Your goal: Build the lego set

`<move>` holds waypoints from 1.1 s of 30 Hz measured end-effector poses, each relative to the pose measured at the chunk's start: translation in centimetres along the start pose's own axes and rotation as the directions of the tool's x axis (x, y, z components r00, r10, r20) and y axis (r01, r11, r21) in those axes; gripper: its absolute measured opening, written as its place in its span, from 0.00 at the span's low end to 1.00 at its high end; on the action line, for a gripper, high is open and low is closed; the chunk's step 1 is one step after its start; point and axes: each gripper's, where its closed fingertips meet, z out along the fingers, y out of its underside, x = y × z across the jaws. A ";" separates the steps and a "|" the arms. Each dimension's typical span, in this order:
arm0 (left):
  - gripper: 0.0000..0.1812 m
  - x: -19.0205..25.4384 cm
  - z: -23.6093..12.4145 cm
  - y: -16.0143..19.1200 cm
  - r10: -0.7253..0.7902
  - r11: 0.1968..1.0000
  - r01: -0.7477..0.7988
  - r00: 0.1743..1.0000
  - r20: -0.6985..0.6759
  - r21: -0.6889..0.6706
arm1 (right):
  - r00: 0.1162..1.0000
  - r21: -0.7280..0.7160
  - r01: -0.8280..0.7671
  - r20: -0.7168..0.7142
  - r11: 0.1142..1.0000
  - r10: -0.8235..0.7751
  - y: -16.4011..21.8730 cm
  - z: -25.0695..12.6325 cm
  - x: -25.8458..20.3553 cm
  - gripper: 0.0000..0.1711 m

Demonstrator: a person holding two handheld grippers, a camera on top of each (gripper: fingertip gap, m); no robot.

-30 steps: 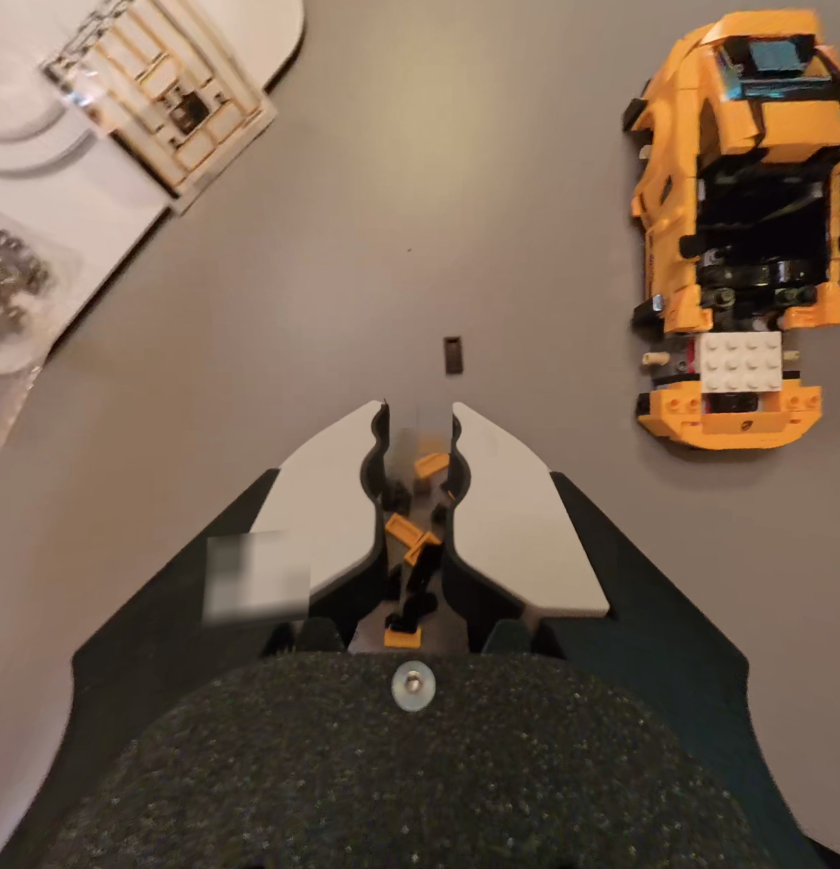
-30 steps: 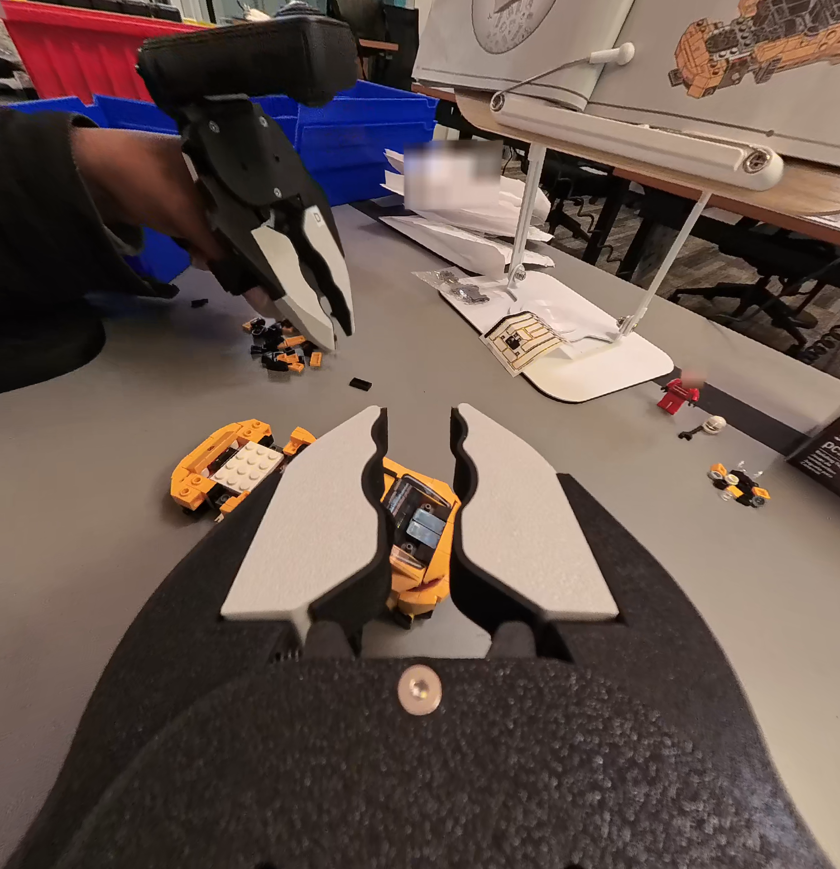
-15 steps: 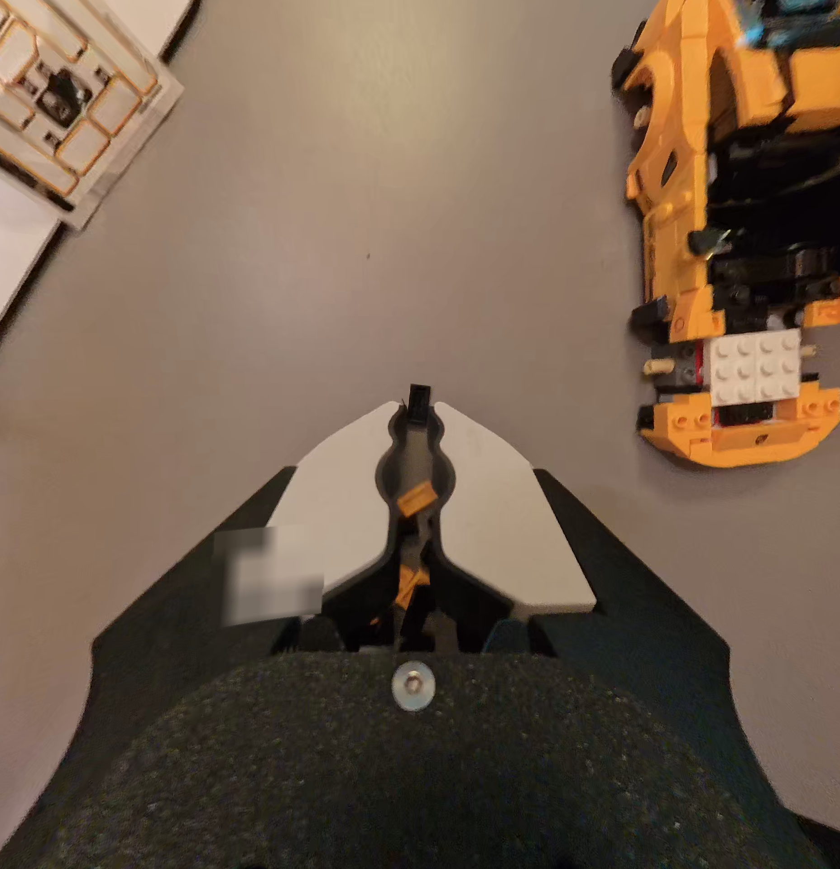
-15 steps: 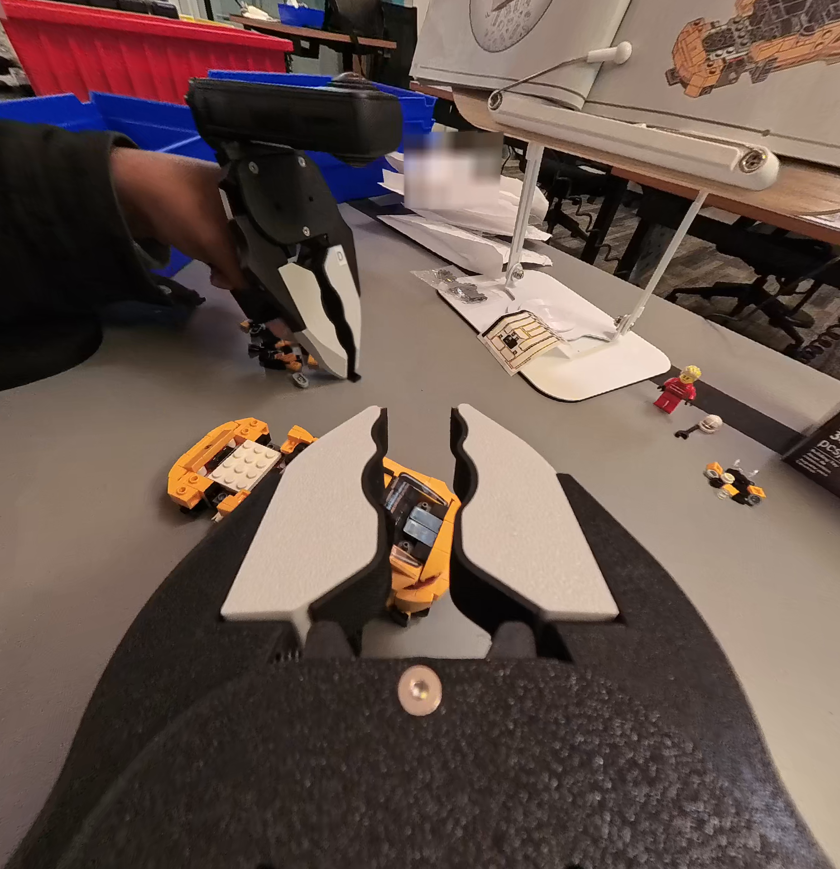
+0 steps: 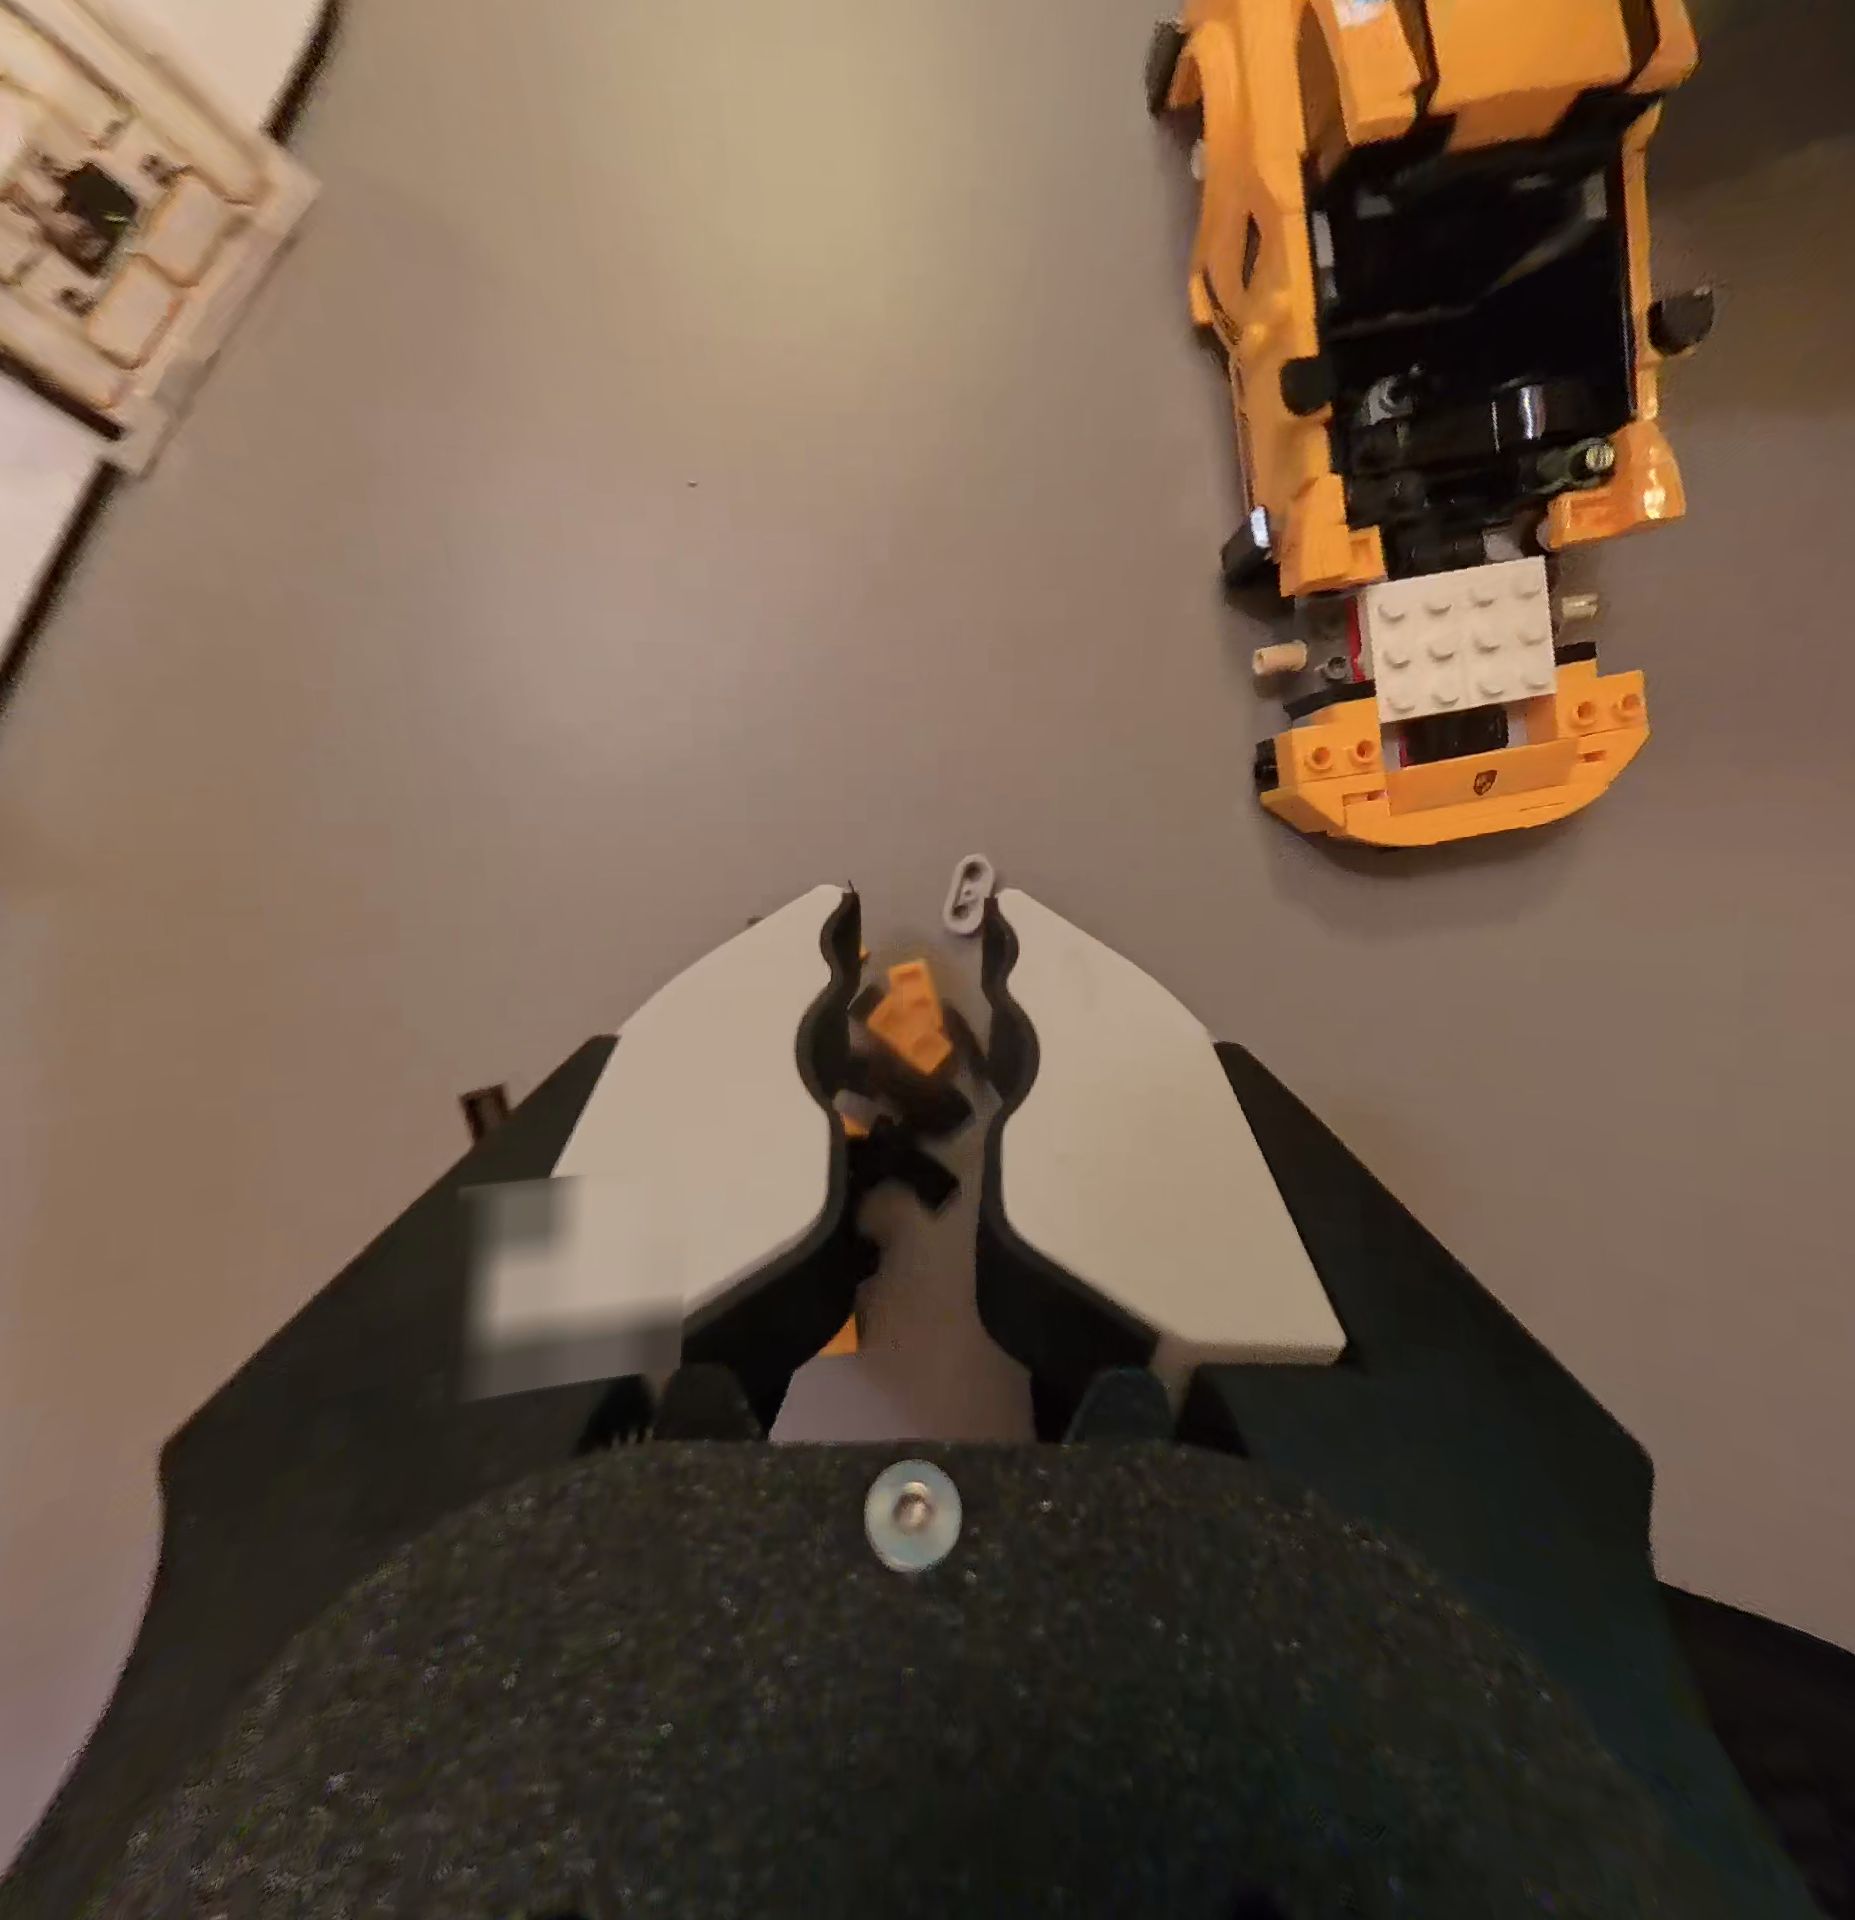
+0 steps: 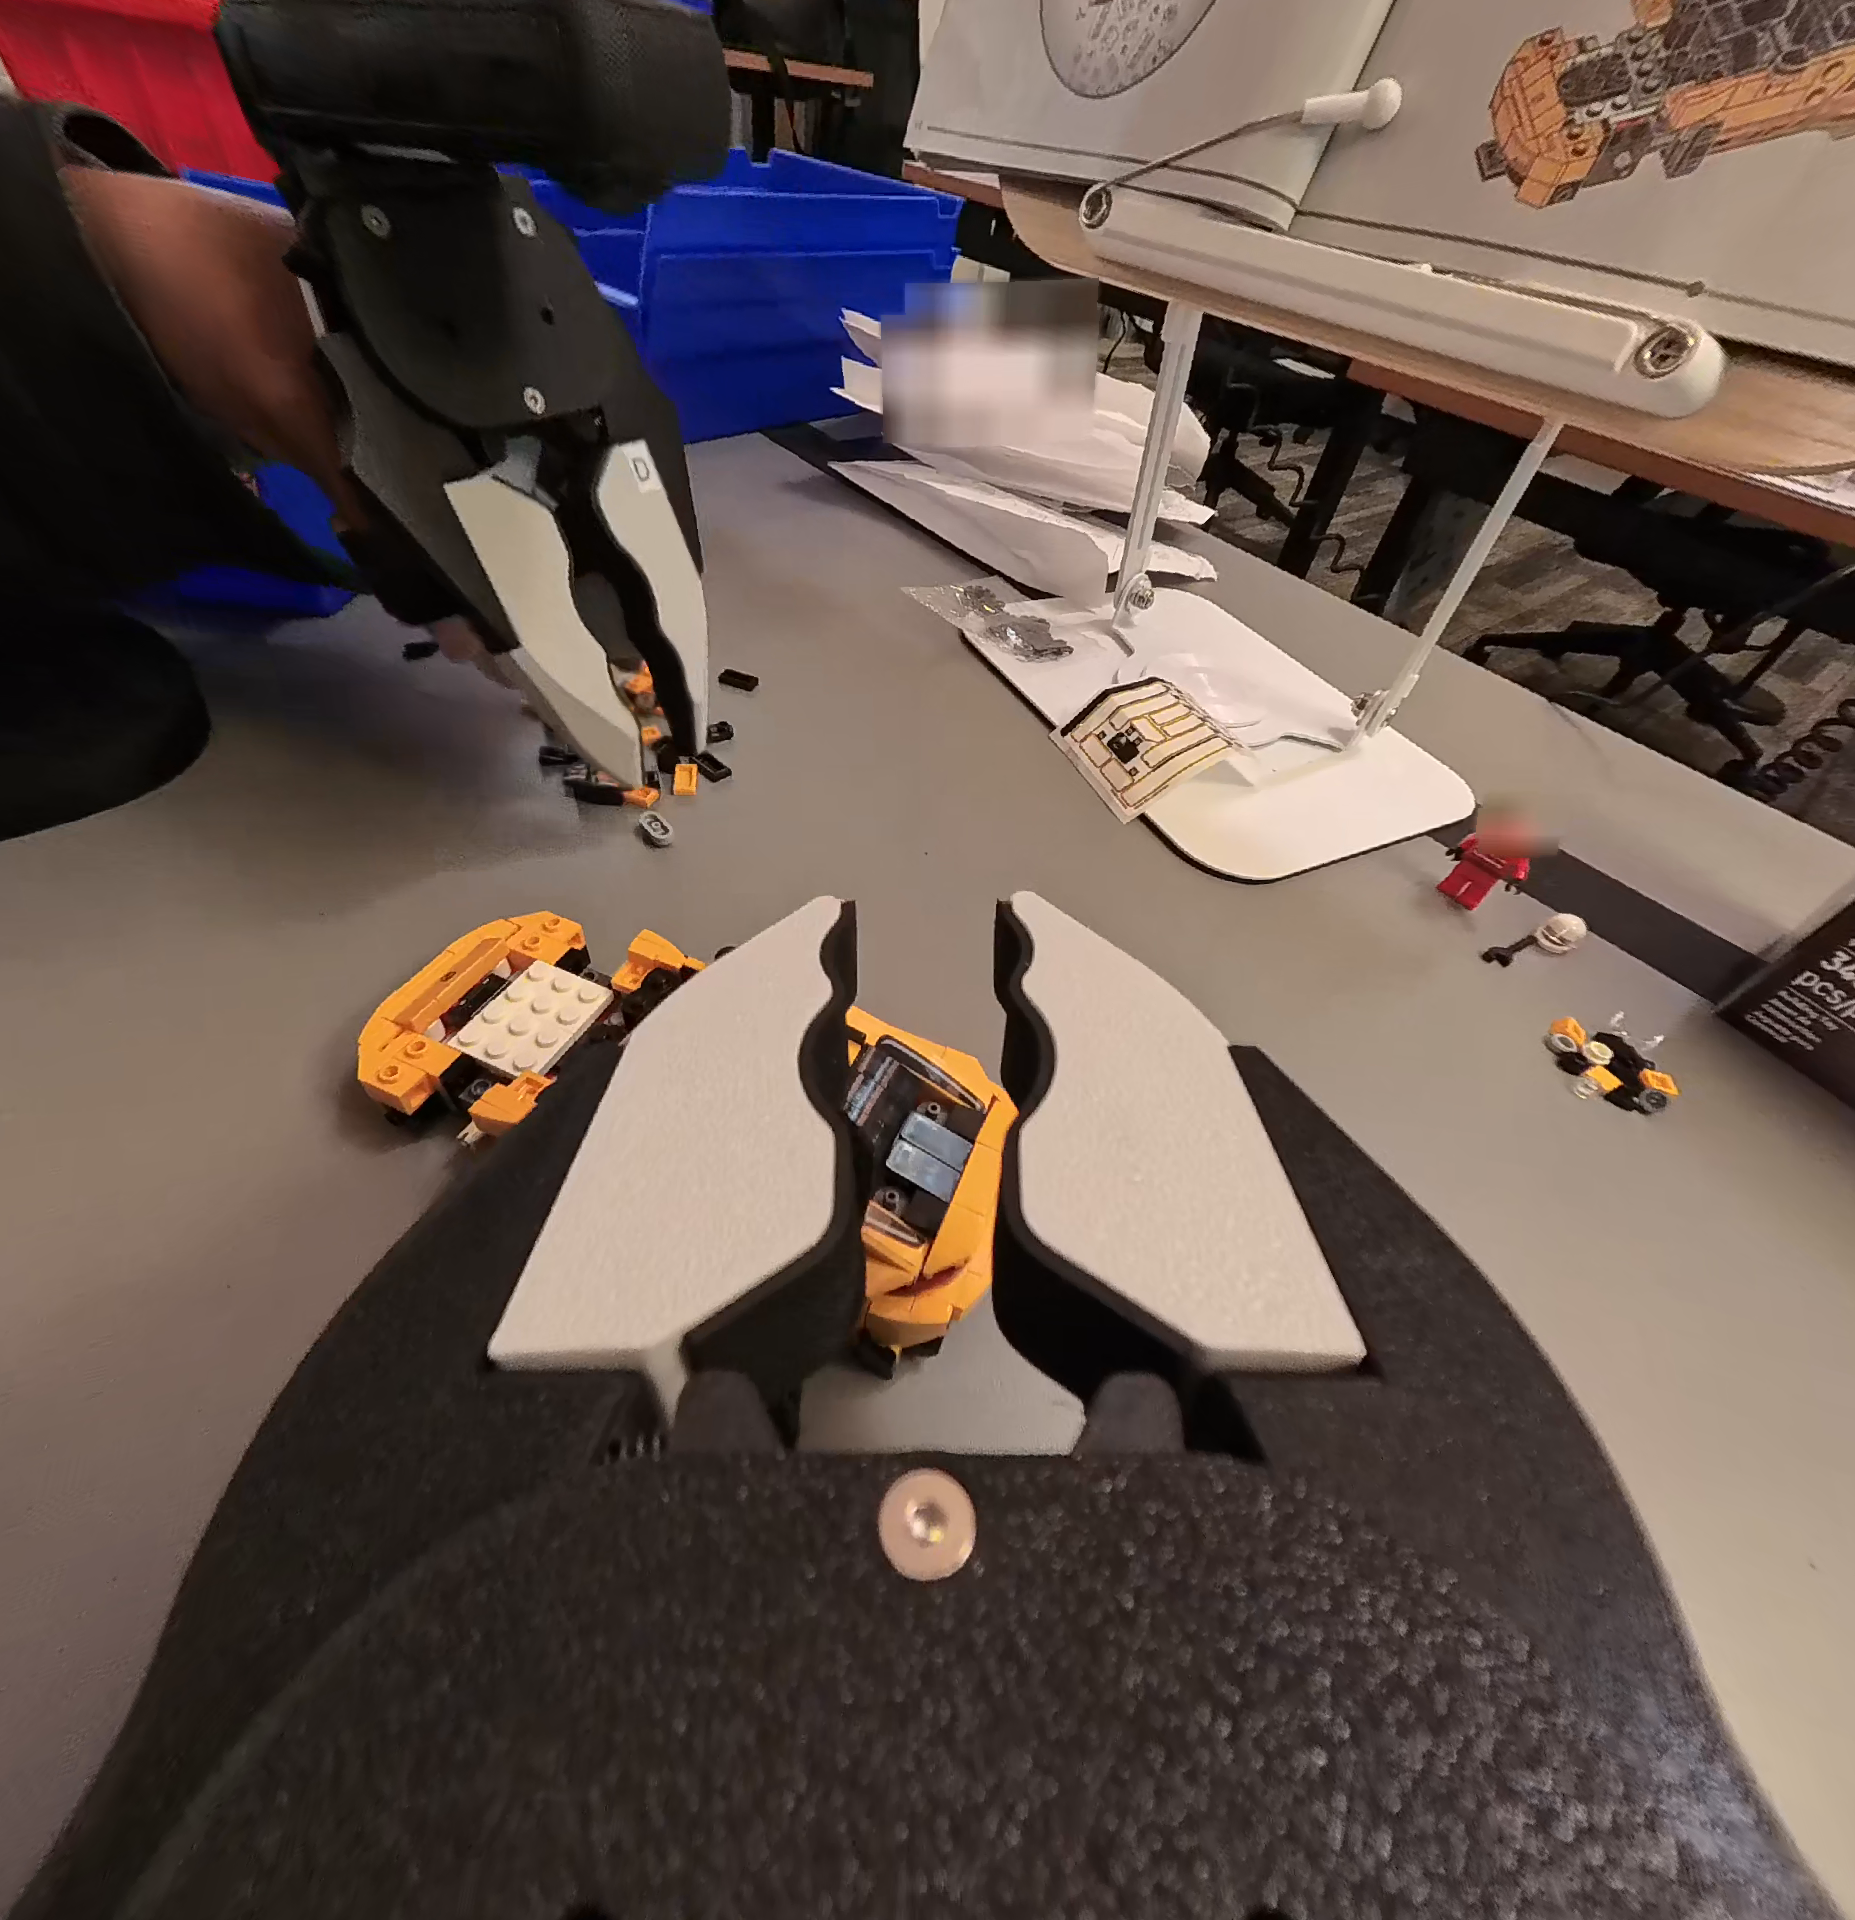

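The half-built orange and black lego car (image 5: 1422, 416) lies at the upper right in the left wrist view, its white studded plate (image 5: 1458, 649) towards me. My left gripper (image 5: 921, 904) is open, tips down over a pile of loose orange and black pieces (image 5: 907, 1023). A small grey piece (image 5: 968, 896) lies at its right tip and a small black piece (image 5: 483, 1110) lies to its left. In the right wrist view the left gripper (image 6: 665, 764) stands in that pile (image 6: 684, 777). My right gripper (image 6: 925, 904) is open and empty over the car (image 6: 923, 1143).
A white instruction stand base (image 6: 1318, 821) with a sticker sheet (image 6: 1141, 748) and a bag of parts (image 6: 1006, 623) sits far right. A red minifigure (image 6: 1484, 862), a white helmet (image 6: 1562, 932), a small orange sub-assembly (image 6: 1614, 1065) and a black box (image 6: 1837, 997) lie right. Blue bins (image 6: 798, 291) stand behind. The small orange sub-assembly (image 6: 1614, 1065) lies some 25 cm from my right tips, 30 cm from my left tips.
My left gripper shut on the small black piece, then opened and moved back over the loose pile; the black piece now lies to its left. The right gripper has not moved.
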 end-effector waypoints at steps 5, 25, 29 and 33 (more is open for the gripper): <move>0.04 0.2 1.6 0.8 0.020 0.998 -0.020 1.000 -0.010 -0.062 | 1.000 0.011 0.010 -0.003 1.000 -0.010 -0.3 -0.3 0.0 0.14; 0.11 0.1 -9.5 -4.7 -0.314 0.594 0.076 0.938 0.144 0.801 | 0.983 0.094 -0.074 -0.158 0.993 0.089 -0.5 -1.2 3.4 0.18; 0.04 0.4 -10.9 -4.8 -0.314 0.563 0.013 0.928 0.199 0.827 | 0.973 0.125 -0.037 -0.221 0.991 0.065 -0.8 -1.0 4.1 0.14; 0.00 0.4 -9.9 -4.5 -0.279 0.591 -0.035 0.928 0.245 0.806 | 0.945 0.144 0.004 -0.324 0.990 0.044 -1.4 -0.2 5.7 0.08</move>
